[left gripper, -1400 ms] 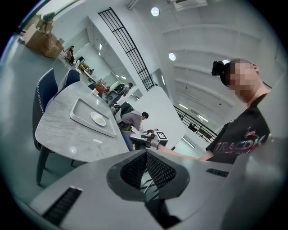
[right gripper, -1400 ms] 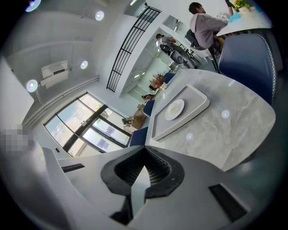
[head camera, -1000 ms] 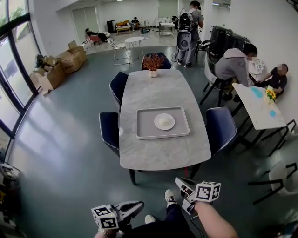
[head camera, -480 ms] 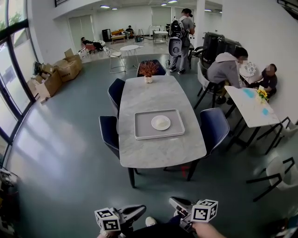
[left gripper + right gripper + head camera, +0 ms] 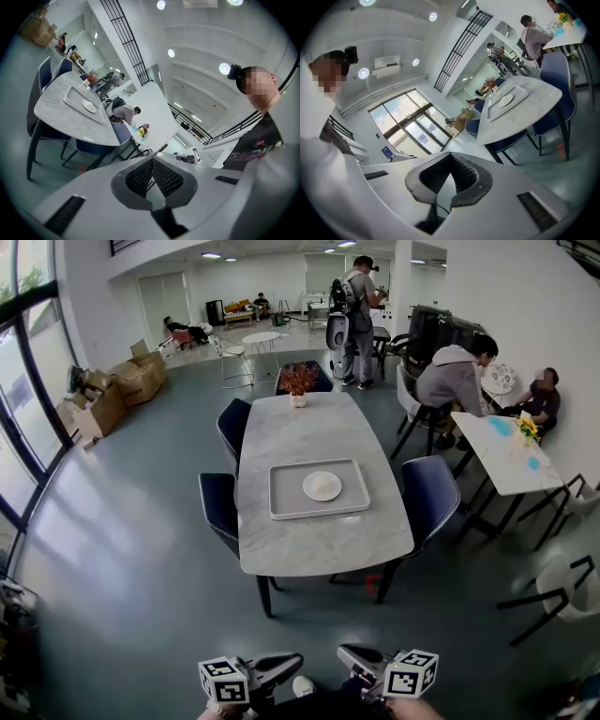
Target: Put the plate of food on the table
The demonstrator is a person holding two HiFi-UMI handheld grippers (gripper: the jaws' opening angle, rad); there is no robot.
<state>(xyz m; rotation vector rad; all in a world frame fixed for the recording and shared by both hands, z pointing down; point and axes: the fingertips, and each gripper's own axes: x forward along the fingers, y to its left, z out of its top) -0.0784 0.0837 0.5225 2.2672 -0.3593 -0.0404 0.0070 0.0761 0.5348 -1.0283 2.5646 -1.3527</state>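
Plate (image 5: 322, 486) sits in tray (image 5: 286, 504) on desk (image 5: 319, 542), straight ahead and well apart from both grippers, neither nearer. Left gripper (image 5: 281, 666) and right gripper (image 5: 353, 656) closed, empty.

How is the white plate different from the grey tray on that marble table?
The plate is round and white, while the tray is rectangular and grey. The plate is much smaller and lies inside the tray, near its middle. The tray has a raised rim all round; the plate looks shallow and carries a pale mound of food. Both lie flat on the marble table.
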